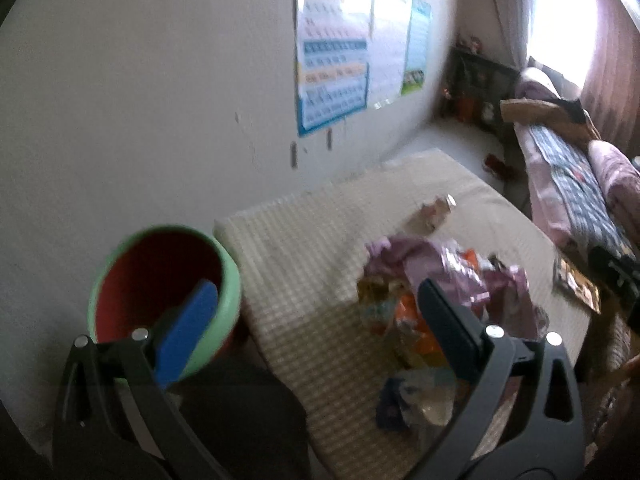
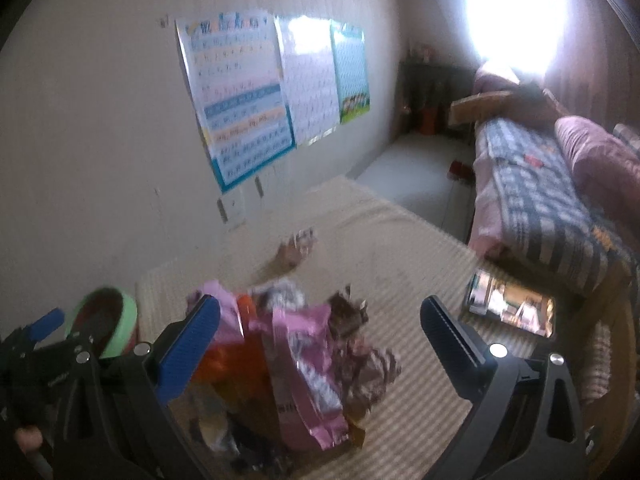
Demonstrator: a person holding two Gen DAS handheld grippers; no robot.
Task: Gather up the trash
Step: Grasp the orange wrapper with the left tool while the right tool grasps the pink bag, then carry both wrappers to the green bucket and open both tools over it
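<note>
Right wrist view shows the pile of wrappers (image 2: 296, 360) on the tabletop (image 2: 420, 272) directly between the wide-spread fingers of the right gripper (image 2: 320, 336), while the left gripper (image 1: 320, 312), also wide, has it beside its right finger.

I count one bin (image 1: 168, 292), green outside and red inside, off the mat's (image 1: 304, 264) left edge. One mat. One heap of wrappers (image 2: 296, 360) near its front edge; I can pick out at least two pink bags and some orange pieces, but blur keeps me from an exact number. One separate wrapper (image 1: 434, 210) lies further back on the mat. One phone (image 2: 512, 312) sits at the right edge. Three posters (image 2: 280, 92) hang on the wall. One bed (image 2: 552, 196) to the right. I'm holding two grippers: left (image 1: 316, 320), right (image 2: 320, 332).
</note>
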